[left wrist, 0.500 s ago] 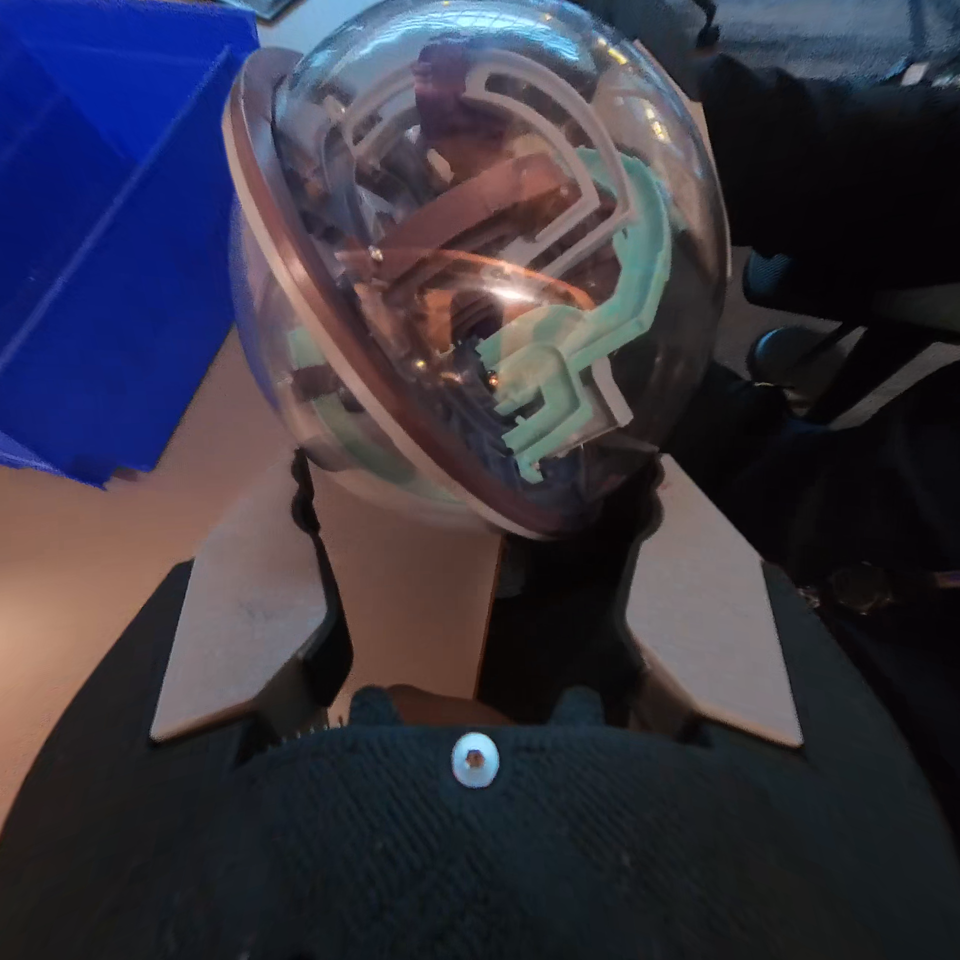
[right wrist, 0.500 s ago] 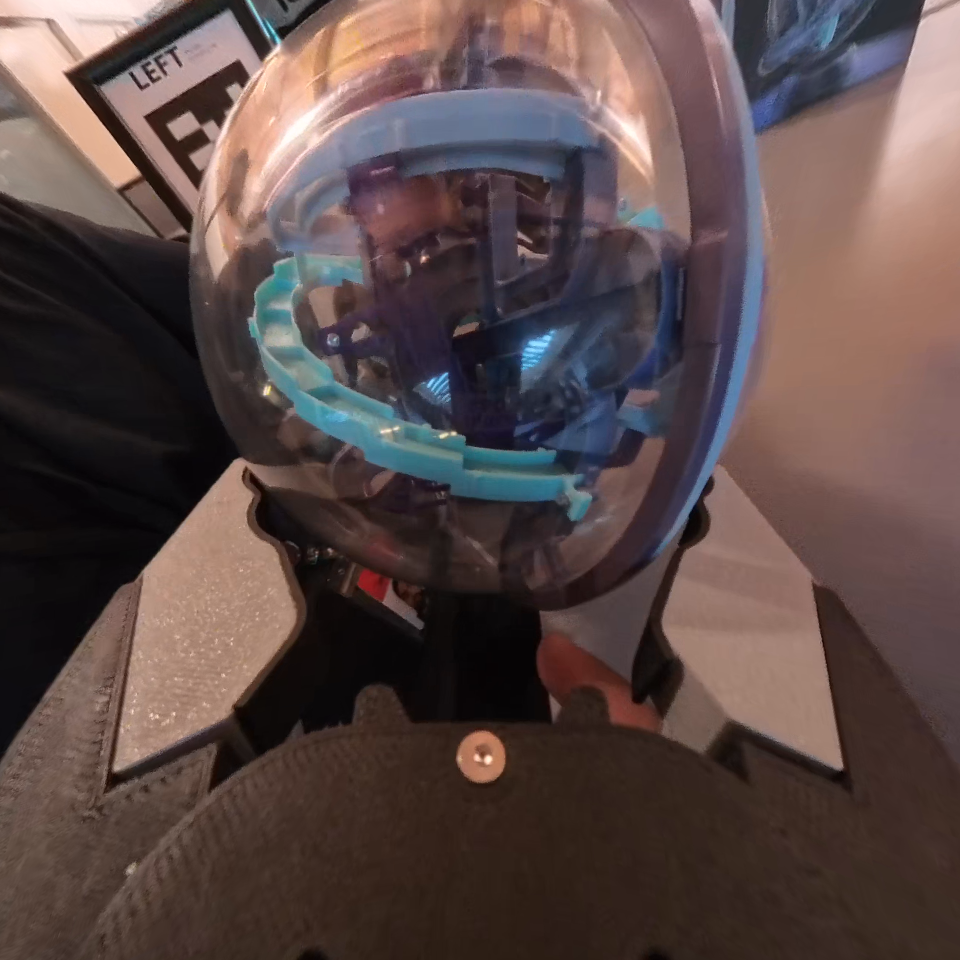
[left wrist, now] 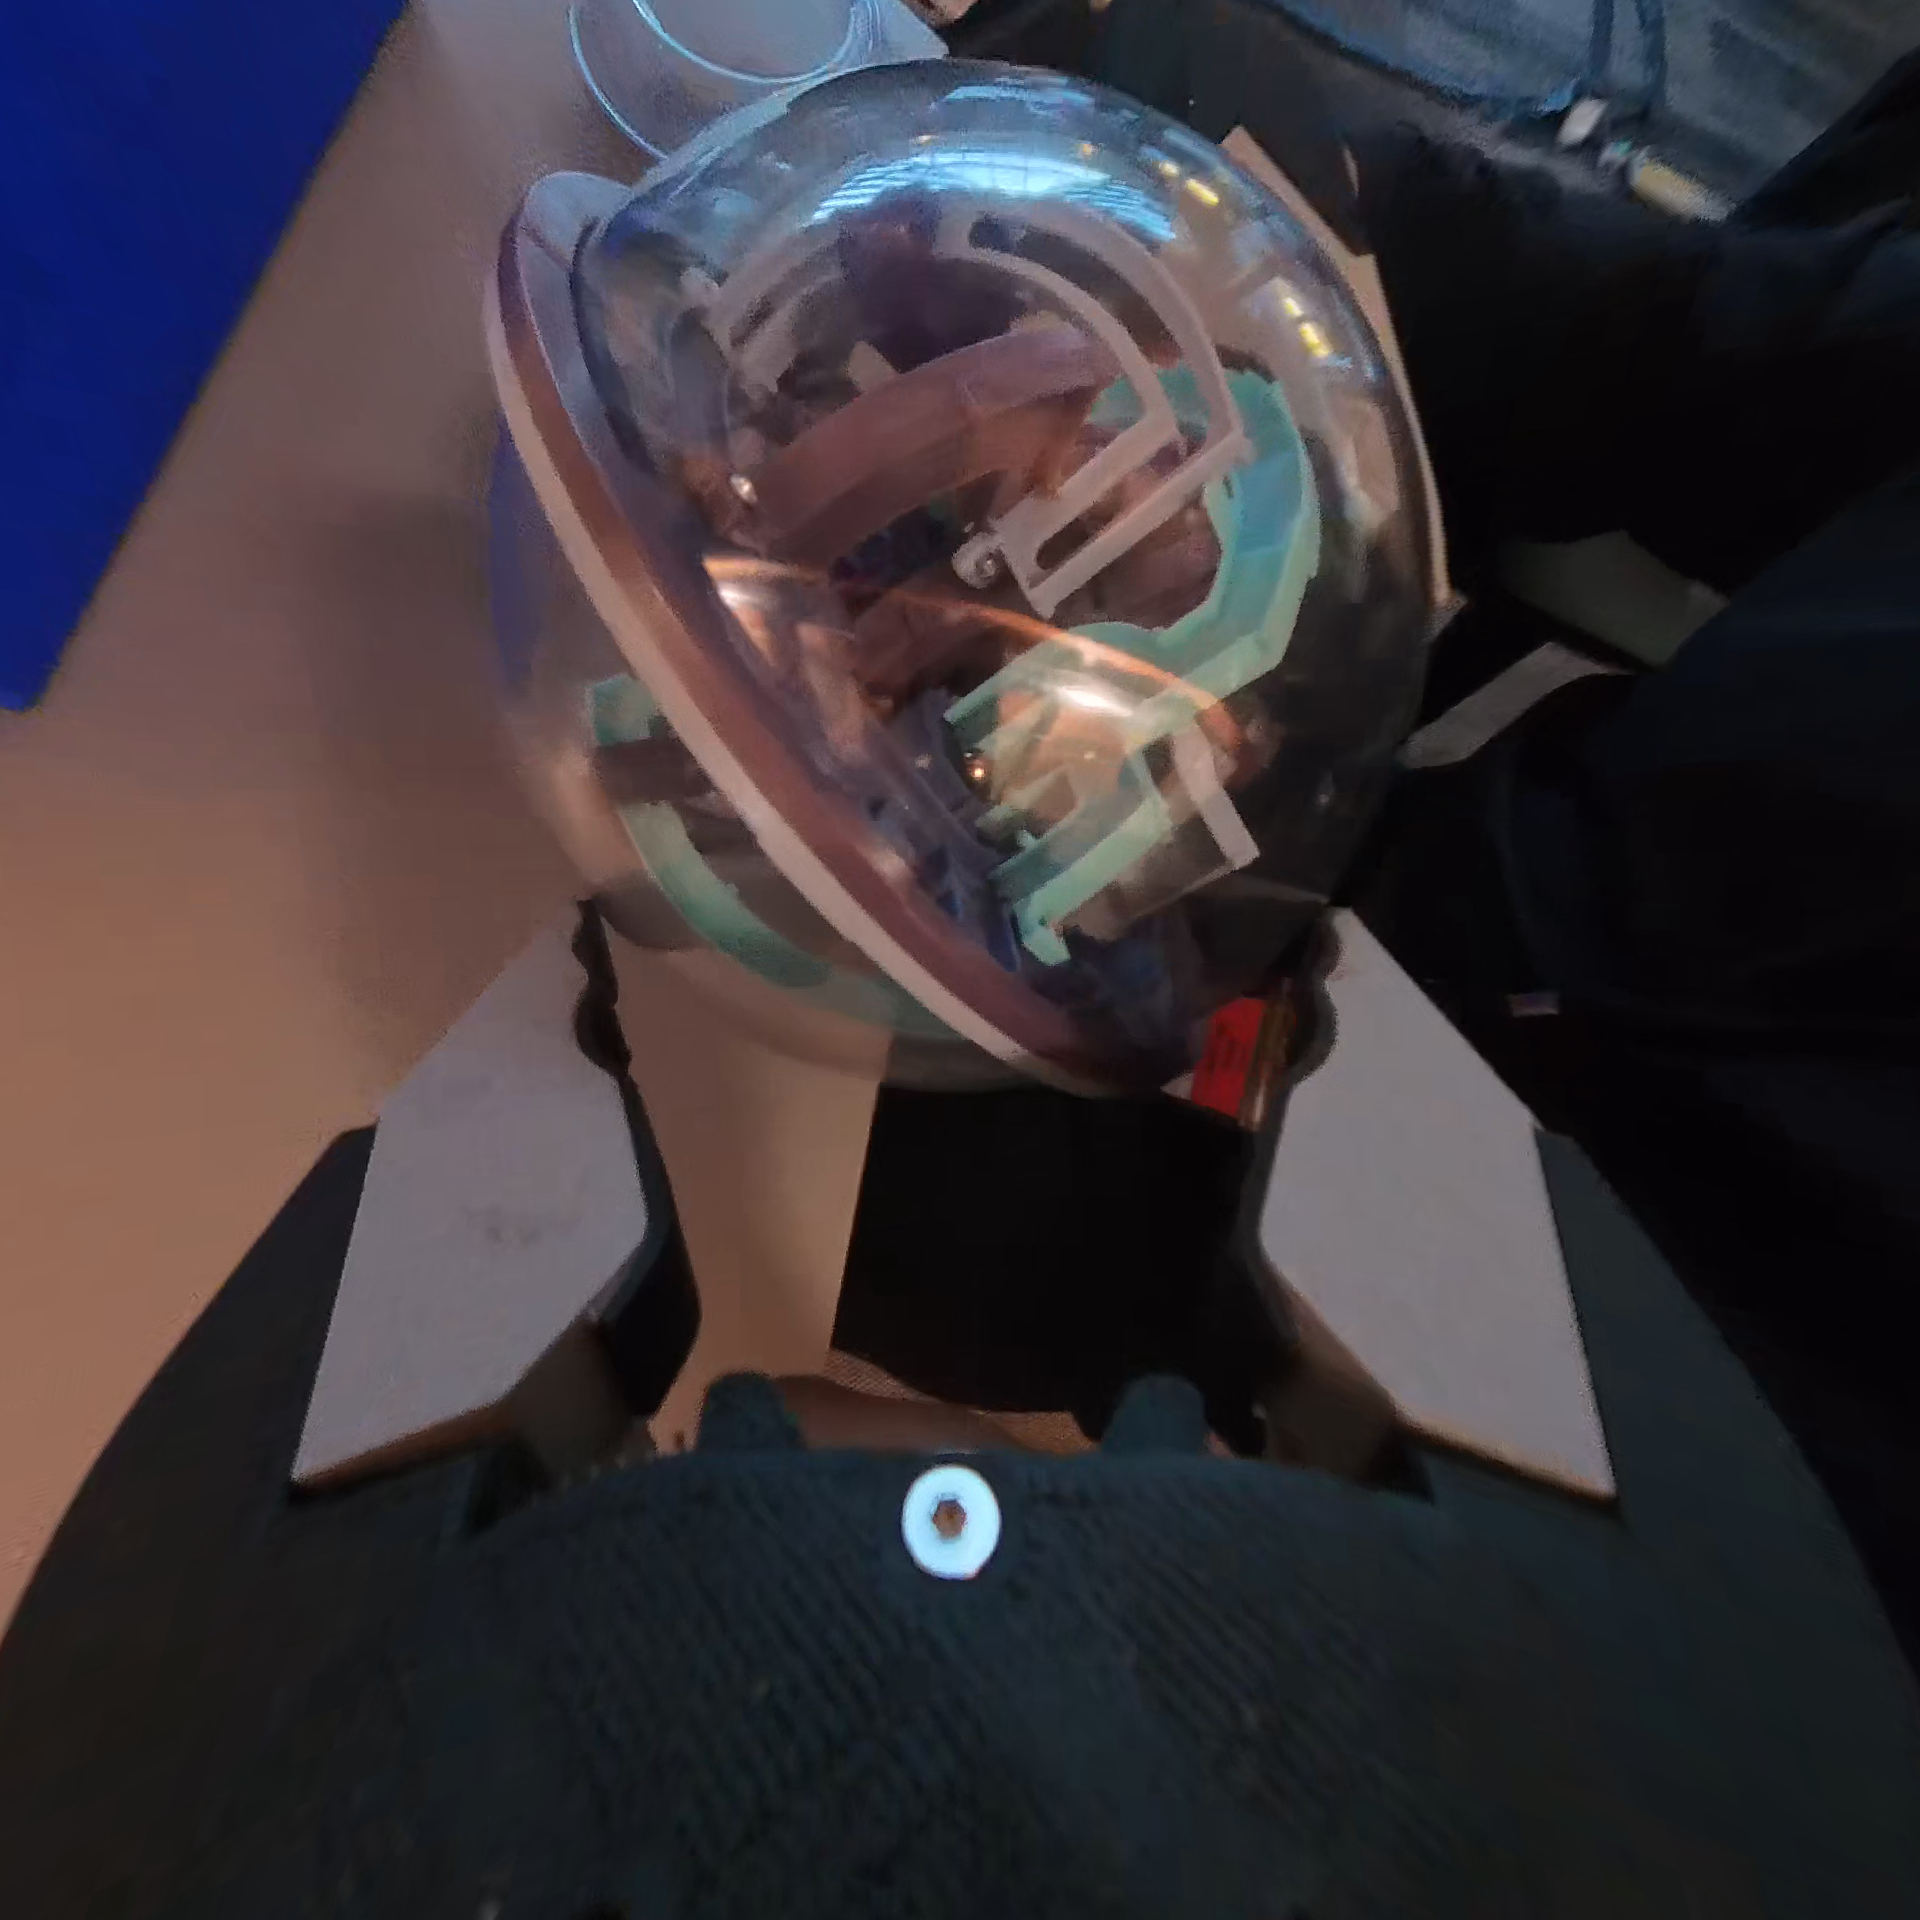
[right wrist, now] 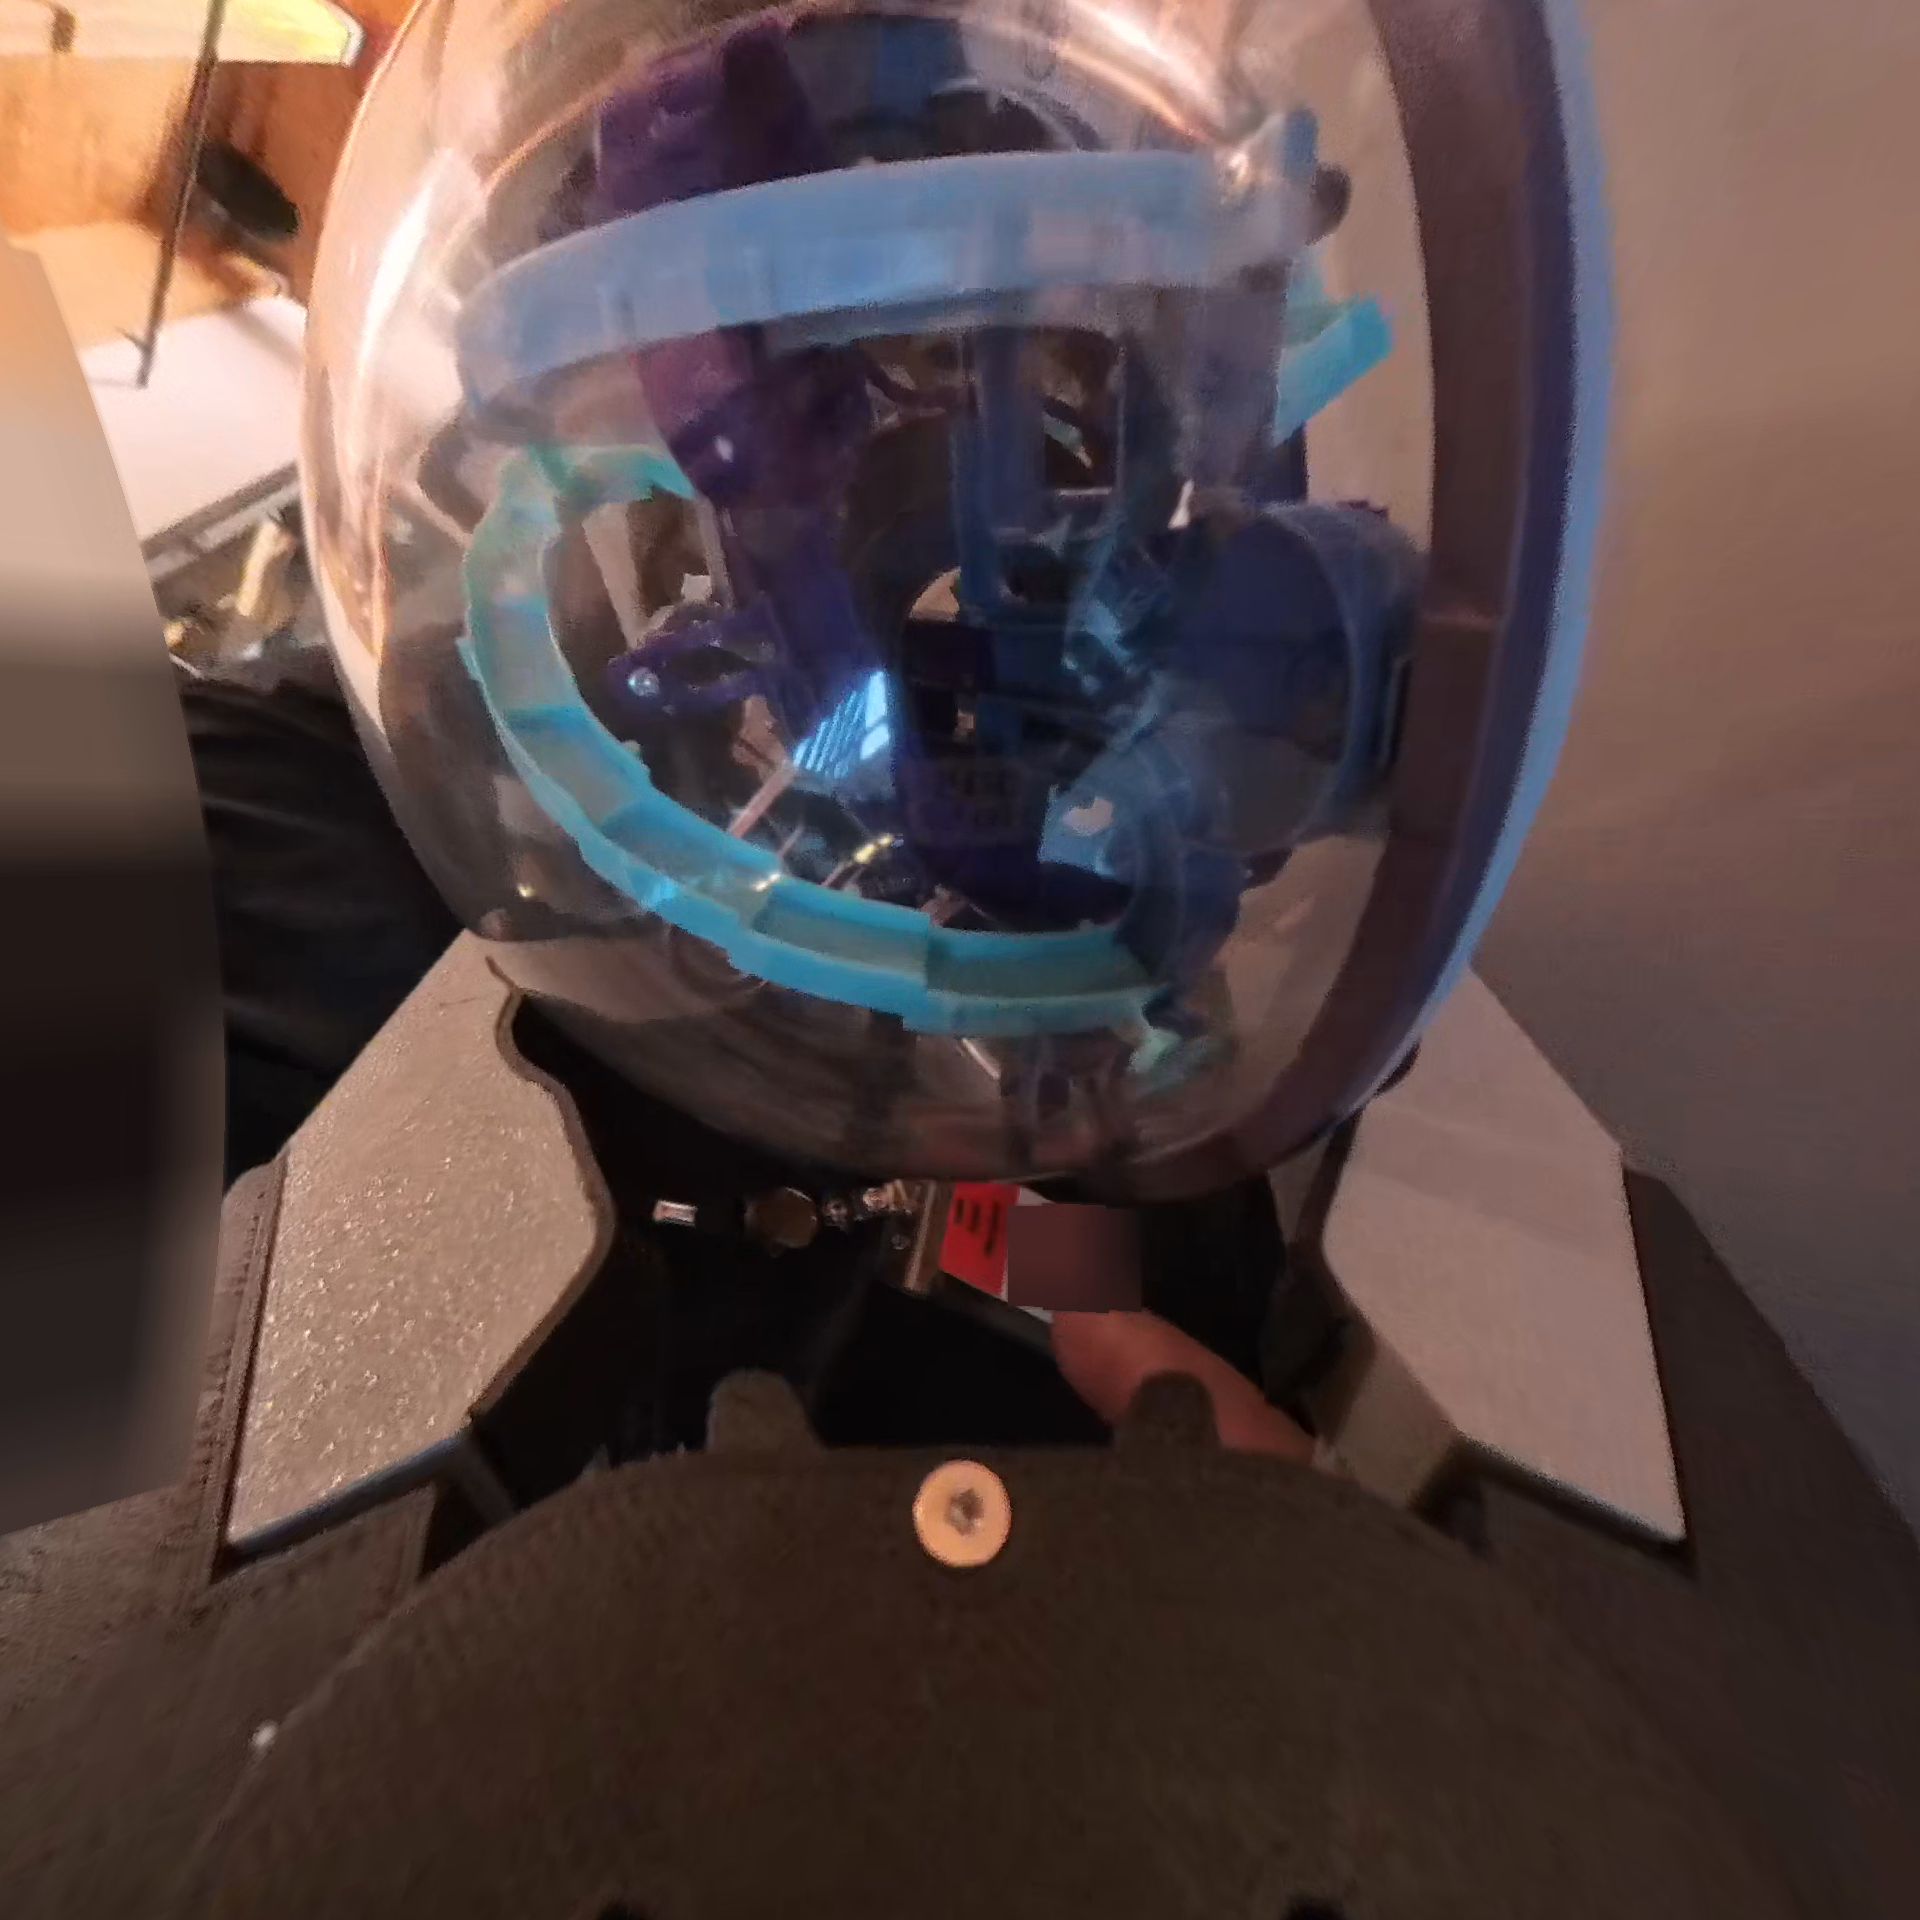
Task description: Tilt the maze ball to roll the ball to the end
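Observation:
The maze ball (left wrist: 956, 582) is a clear sphere with white, teal, brown and purple tracks inside and a dark seam ring running diagonally. It is held in the air, tilted. My left gripper (left wrist: 951, 997) is shut on its lower part, one finger on each side. A small shiny ball (left wrist: 977, 767) sits by the teal track near the middle. In the right wrist view the maze ball (right wrist: 883, 623) shows blue and purple tracks, with its seam ring at the right. My right gripper (right wrist: 935, 1081) is shut on its underside.
A blue bin (left wrist: 156, 260) stands at the far left on the tan table (left wrist: 208, 935). A clear plastic ring stand (left wrist: 727, 52) lies beyond the ball. A person in dark clothing (left wrist: 1714, 727) fills the right side. A fingertip (right wrist: 1143, 1371) shows under the ball.
Both grippers have swung with the ball. The blue bin has slid to the left edge, the clear stand has come into view, and the framed marker board has left the right view.

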Demonstrator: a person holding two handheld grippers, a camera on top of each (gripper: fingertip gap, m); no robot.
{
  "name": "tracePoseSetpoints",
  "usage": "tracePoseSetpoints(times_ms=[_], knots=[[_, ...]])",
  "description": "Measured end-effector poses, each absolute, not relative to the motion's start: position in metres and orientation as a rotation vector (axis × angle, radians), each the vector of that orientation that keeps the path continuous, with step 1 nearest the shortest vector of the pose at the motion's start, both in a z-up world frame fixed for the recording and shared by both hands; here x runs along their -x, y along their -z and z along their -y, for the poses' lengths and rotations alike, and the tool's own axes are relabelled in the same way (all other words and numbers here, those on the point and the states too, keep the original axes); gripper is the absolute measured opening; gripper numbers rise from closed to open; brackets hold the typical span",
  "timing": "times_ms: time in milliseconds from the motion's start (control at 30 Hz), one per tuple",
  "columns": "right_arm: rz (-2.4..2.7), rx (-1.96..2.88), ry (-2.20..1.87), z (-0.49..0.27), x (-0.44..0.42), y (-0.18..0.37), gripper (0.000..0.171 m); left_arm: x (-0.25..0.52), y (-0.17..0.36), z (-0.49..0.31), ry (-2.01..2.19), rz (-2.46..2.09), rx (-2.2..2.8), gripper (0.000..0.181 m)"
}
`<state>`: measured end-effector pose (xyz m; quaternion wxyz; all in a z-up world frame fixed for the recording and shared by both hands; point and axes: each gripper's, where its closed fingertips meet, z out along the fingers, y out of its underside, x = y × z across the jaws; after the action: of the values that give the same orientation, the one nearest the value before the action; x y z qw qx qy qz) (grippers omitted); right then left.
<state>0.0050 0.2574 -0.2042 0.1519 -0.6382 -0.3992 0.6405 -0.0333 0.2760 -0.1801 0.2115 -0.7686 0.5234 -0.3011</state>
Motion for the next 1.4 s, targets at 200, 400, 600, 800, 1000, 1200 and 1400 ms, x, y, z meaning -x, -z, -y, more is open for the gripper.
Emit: tracePoseSetpoints(times_ms=[200,400,600,800,1000,1200,1400], knots=[[1.047,1.935,-1.912,-0.261,-0.003,0.208,0.154,0.034,0.189,-0.281,1.002,-1.359,2.159,0.128],[1.0,1.987,-1.948,-0.264,-0.006,0.211,0.155,0.031,0.194,-0.285,1.062,-1.333,2.185,0.129],[1.028,2.08,-1.853,-0.268,-0.017,0.211,0.154,0.022,0.201,-0.283,1.109,-1.261,2.142,0.13],[1.101,2.2,-1.657,-0.297,-0.038,0.213,0.154,0.003,0.228,-0.287,1.19,-1.09,2.104,0.126],[1.269,2.255,-1.632,-0.308,-0.048,0.207,0.153,0.001,0.241,-0.28,1.194,-1.126,2.059,0.101],[1.334,2.253,-1.618,-0.317,-0.049,0.208,0.15,0.022,0.22,-0.308,0.993,-1.077,1.858,0.098],[1.28,2.279,-1.746,-0.316,-0.044,0.21,0.15,0.016,0.225,-0.308,0.838,-1.155,1.787,0.107]])
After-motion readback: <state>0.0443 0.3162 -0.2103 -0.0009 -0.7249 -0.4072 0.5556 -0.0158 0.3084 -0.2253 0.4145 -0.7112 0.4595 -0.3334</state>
